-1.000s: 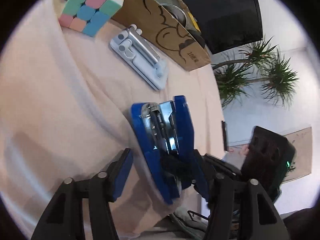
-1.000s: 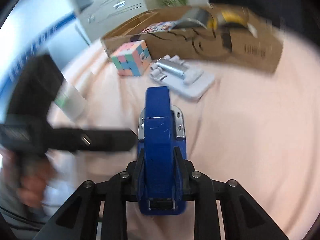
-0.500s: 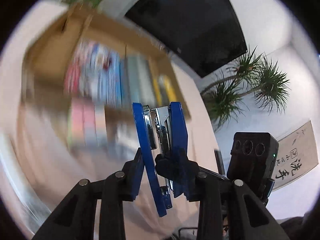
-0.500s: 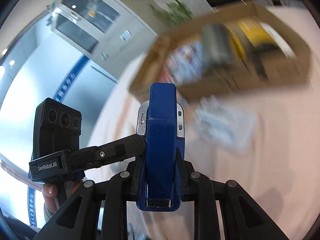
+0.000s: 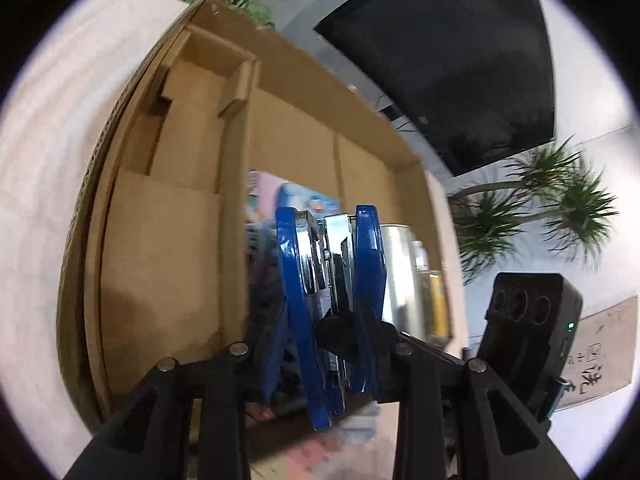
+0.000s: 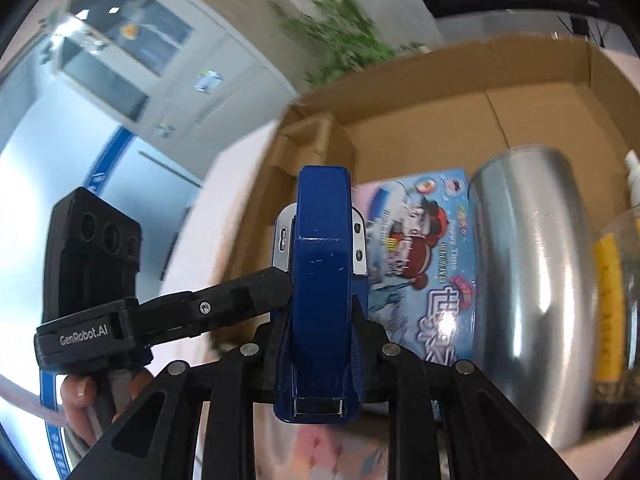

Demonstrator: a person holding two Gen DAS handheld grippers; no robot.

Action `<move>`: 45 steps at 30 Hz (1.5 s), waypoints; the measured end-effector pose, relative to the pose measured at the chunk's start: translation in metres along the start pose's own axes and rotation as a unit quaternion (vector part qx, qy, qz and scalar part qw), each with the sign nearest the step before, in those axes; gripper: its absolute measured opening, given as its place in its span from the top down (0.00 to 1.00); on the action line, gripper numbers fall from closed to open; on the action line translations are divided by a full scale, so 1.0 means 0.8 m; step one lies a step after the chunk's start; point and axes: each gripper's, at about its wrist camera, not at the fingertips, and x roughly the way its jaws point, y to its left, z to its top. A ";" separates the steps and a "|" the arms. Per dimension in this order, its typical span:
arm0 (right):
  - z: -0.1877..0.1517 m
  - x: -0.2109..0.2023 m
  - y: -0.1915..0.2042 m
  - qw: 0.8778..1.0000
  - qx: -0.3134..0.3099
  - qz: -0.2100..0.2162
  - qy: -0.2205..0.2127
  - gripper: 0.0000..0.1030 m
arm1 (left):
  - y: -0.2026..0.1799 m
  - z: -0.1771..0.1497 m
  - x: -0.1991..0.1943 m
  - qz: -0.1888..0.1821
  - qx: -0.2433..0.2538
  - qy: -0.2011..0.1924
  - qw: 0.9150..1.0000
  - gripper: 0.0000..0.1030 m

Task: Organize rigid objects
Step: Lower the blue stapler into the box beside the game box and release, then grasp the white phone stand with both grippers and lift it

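The shiny blue metal stapler [image 6: 322, 292] is held up in the air, over the open brown cardboard box [image 6: 532, 120]. It is gripped from two sides — the right gripper [image 6: 320, 344] is pressed tight on its sides near the back end, and the left gripper [image 5: 332, 344] is squeezed on its top and bottom. In the left wrist view the stapler [image 5: 330, 292] is seen edge-on, with its silver inside showing between the two blue halves. Both pairs of fingers are set narrow, closed on the stapler.

Inside the box a flat, colourful cartoon-printed pack [image 6: 424, 264] is laid down. Just beside it a tall silver metal cup [image 6: 532, 280] is lying. A see-through bottle with a yellow label [image 6: 614, 300] is seen at the far right.

A person's fingers [image 6: 80, 392] are wrapped around the left gripper's handle.
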 end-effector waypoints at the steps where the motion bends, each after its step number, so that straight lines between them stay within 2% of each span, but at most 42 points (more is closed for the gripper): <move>1: 0.001 0.010 -0.003 1.000 0.006 -0.006 0.004 0.78 | 0.001 0.000 0.004 0.006 0.000 0.003 1.000 0.68; 5: 0.002 0.030 -0.001 0.999 0.006 -0.031 -0.002 0.78 | -0.001 -0.003 -0.006 0.011 0.007 -0.007 1.000 0.64; 9: 0.001 0.042 0.017 0.998 -0.010 -0.068 -0.013 0.78 | -0.018 -0.020 -0.051 0.019 0.032 -0.053 0.998 0.59; 11: -0.002 0.042 0.021 0.997 -0.009 -0.077 -0.015 0.78 | -0.028 -0.037 -0.076 0.039 0.047 -0.081 0.995 0.52; 14: -0.006 0.038 0.024 0.996 -0.005 -0.081 -0.022 0.75 | -0.034 -0.060 -0.101 0.067 0.063 -0.108 0.990 0.52; 17: -0.009 0.038 0.032 0.998 -0.024 -0.060 -0.009 0.66 | -0.044 -0.086 -0.122 0.093 0.078 -0.139 0.983 0.49; 18: -0.012 0.031 0.033 0.998 -0.032 -0.055 -0.012 0.60 | -0.049 -0.097 -0.128 0.107 0.089 -0.153 0.978 0.45; 19: -0.015 0.021 0.036 0.998 -0.040 -0.052 -0.021 0.46 | -0.049 -0.104 -0.134 0.118 0.093 -0.163 0.975 0.37; 20: -0.019 0.004 0.038 0.997 -0.051 -0.054 -0.038 0.40 | -0.053 -0.115 -0.138 0.132 0.096 -0.177 0.971 0.32; 21: -0.025 -0.020 0.038 0.995 -0.062 -0.052 -0.061 0.33 | -0.052 -0.122 -0.143 0.137 0.099 -0.183 0.968 0.31; 25: -0.066 -0.105 0.023 0.984 -0.115 -0.060 -0.120 0.17 | -0.069 -0.154 -0.130 0.147 0.114 -0.182 0.965 0.31; 27: -0.101 -0.134 0.007 0.977 -0.153 -0.080 -0.126 0.17 | -0.079 -0.170 -0.106 0.147 0.118 -0.158 0.969 0.31; 28: -0.121 -0.141 -0.005 0.975 -0.172 -0.086 -0.115 0.16 | -0.084 -0.176 -0.092 0.144 0.120 -0.144 0.972 0.31; 30: -0.156 -0.134 -0.031 0.972 -0.198 -0.101 -0.073 0.16 | -0.095 -0.186 -0.052 0.132 0.126 -0.105 0.978 0.31; 33: -0.187 -0.105 -0.066 0.976 -0.196 -0.093 -0.014 0.16 | -0.104 -0.195 -0.011 0.132 0.125 -0.073 0.981 0.31; 35: -0.191 -0.094 -0.072 0.975 -0.202 -0.086 -0.018 0.16 | -0.107 -0.201 0.002 0.129 0.119 -0.066 0.982 0.31; 39: -0.185 -0.077 -0.074 0.964 -0.249 -0.090 -0.028 0.16 | -0.103 -0.219 0.016 0.133 0.094 -0.058 0.985 0.31; 41: -0.176 -0.063 -0.083 0.962 -0.261 -0.083 -0.007 0.16 | -0.105 -0.235 0.019 0.136 0.091 -0.054 0.985 0.31; 43: -0.167 -0.054 -0.092 0.965 -0.251 -0.068 0.030 0.17 | -0.105 -0.244 0.022 0.133 0.084 -0.050 0.986 0.31; 45: -0.171 -0.055 -0.089 0.964 -0.254 -0.068 0.037 0.19 | -0.107 -0.253 0.028 0.124 0.077 -0.047 0.988 0.31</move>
